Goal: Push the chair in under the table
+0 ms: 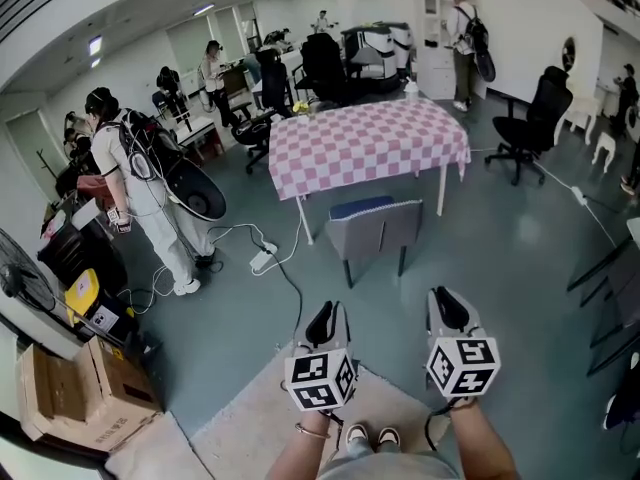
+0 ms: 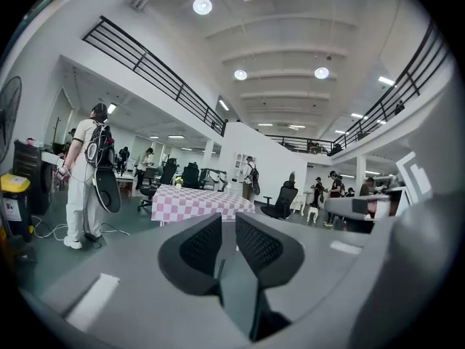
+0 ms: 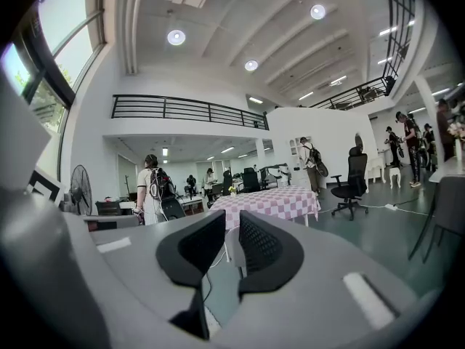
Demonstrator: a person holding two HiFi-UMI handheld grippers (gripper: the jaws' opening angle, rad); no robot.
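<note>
A grey chair (image 1: 375, 230) with a blue seat stands on the near side of a table (image 1: 365, 143) covered in a pink-and-white checked cloth, its back turned toward me. My left gripper (image 1: 323, 320) and right gripper (image 1: 447, 308) hang side by side well short of the chair, pointing at it. Each has its jaws a little apart with nothing between them. In the left gripper view the table (image 2: 200, 202) shows beyond the left gripper (image 2: 228, 231); the right gripper view shows the table (image 3: 272, 202) past the right gripper (image 3: 232, 240). The jaws hide most of the chair in both.
A person with a backpack (image 1: 140, 188) stands at left beside a power strip with cables (image 1: 262, 258) on the floor. A black office chair (image 1: 535, 118) is at right of the table. Cardboard boxes (image 1: 80, 393) and a fan (image 1: 25, 278) sit at near left.
</note>
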